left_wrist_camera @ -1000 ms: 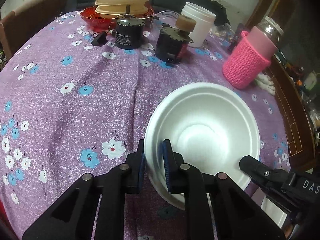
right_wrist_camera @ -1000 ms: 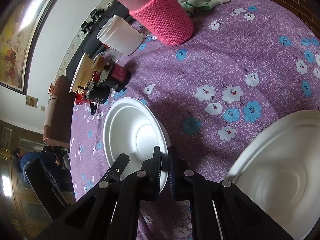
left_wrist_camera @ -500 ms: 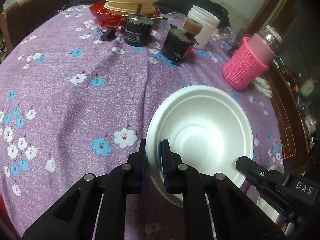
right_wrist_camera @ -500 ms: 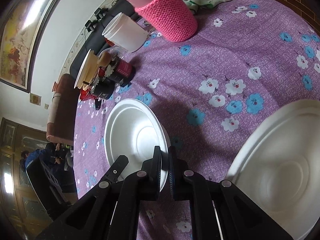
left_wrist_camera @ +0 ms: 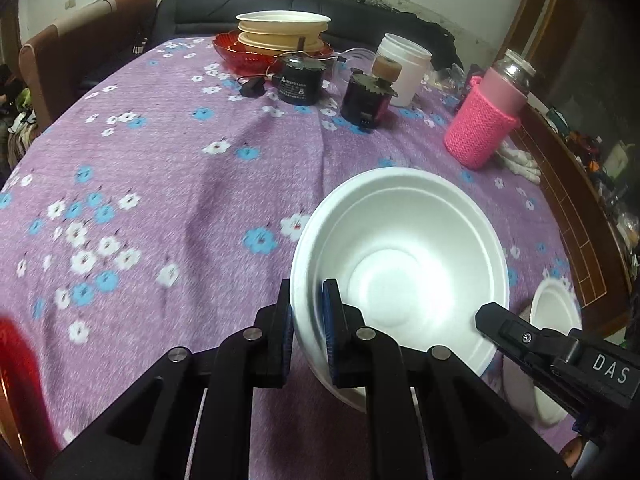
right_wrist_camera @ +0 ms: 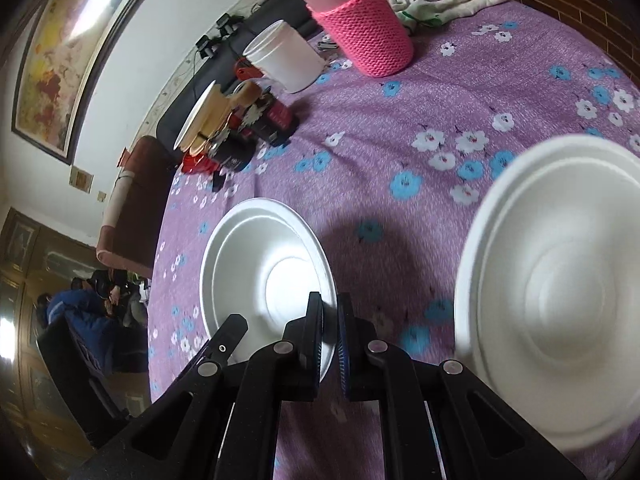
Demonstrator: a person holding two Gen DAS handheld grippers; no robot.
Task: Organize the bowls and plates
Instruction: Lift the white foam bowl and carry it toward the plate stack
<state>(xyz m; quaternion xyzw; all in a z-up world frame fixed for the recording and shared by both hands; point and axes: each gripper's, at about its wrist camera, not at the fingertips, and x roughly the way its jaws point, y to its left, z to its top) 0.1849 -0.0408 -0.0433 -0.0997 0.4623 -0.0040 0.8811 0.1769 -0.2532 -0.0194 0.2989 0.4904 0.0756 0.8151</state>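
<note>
A white foam bowl [left_wrist_camera: 400, 264] hangs just above the purple flowered cloth, held from both sides. My left gripper [left_wrist_camera: 306, 300] is shut on its left rim. My right gripper [right_wrist_camera: 329, 312] is shut on the opposite rim of the same bowl [right_wrist_camera: 264, 276]; its black finger [left_wrist_camera: 492, 316] shows at the bowl's right edge in the left wrist view. A second white foam plate [right_wrist_camera: 560, 300] lies on the cloth close to the right, seen small behind the right gripper as the plate [left_wrist_camera: 556, 312]. A stack of cream plates [left_wrist_camera: 280, 30] rests in a red dish at the far side.
Two black cylinders [left_wrist_camera: 300, 84] [left_wrist_camera: 366, 100], a white jar [left_wrist_camera: 404, 68] and a bottle in a pink knitted sleeve [left_wrist_camera: 484, 128] stand at the back. White gloves [left_wrist_camera: 520, 160] lie near the wooden table edge [left_wrist_camera: 568, 208]. Something red [left_wrist_camera: 16, 360] is at the near left.
Both grippers have carried the bowl back across the cloth toward the second white plate, which now shows in the left wrist view and looms larger in the right. Both grips are unchanged.
</note>
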